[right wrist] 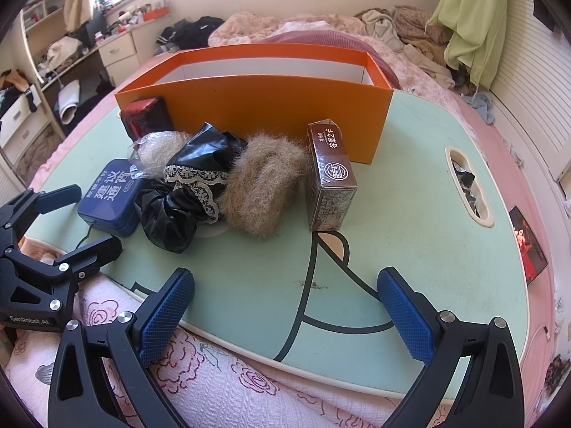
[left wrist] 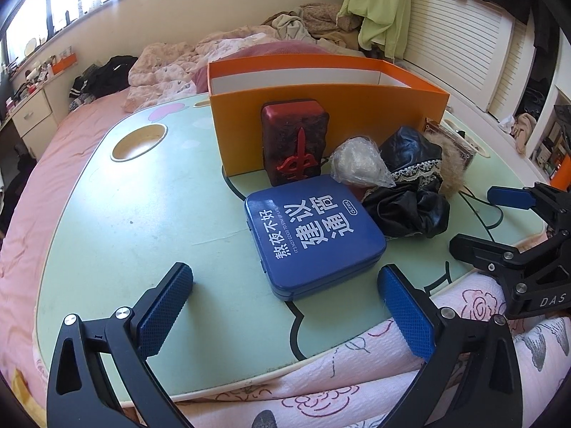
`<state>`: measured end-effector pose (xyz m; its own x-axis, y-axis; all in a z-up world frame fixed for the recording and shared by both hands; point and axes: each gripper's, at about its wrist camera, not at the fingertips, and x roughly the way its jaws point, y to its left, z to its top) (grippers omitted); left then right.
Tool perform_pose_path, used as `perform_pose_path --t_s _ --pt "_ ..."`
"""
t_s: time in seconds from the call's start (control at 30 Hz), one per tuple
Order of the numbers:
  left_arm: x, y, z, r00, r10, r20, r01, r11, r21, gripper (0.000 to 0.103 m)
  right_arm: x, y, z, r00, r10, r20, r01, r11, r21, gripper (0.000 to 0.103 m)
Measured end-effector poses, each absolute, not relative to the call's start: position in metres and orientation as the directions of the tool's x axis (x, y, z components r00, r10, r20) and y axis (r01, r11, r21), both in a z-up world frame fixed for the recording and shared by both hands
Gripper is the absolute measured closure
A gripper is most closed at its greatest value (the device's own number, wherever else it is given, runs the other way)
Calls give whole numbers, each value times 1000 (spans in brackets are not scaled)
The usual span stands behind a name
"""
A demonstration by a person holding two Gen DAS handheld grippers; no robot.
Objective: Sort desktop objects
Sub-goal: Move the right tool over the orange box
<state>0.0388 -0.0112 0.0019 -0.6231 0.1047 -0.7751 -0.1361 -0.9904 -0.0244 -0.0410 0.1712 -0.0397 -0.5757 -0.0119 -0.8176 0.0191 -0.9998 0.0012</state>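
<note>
Lying flat, blue tin (left wrist: 314, 235), text reading sideways; left gripper (left wrist: 285, 306) and right gripper (right wrist: 285, 310) gape wide, empty.

Home bedroom: unmade bed (left wrist: 171, 67), strewn clothes (right wrist: 399, 25), drawers (right wrist: 119, 51).

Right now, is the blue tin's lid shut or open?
Shut: the blue tin lies flat on the table, lid flush with its base all round.
</note>
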Motion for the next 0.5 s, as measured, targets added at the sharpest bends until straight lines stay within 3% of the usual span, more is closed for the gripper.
perform_pose_path --t_s 0.27,0.33,0.4,0.5 --pt "39 -13 2 -624 104 -775 -134 -991 -25 0 -39 173 -38 -588 -50 -807 37 -999 35 2" --pt "39 -13 2 -624 105 -774 -135 -991 -25 0 -38 180 -32 -607 -92 -789 49 -996 78 23" --pt "40 -14 2 -625 105 -774 -135 -991 -26 0 -37 187 -12 -630 -144 -763 65 -989 134 33" --pt "39 -13 3 -625 104 -773 -134 -991 -25 0 -51 196 50 -704 -186 -686 66 -978 198 34"
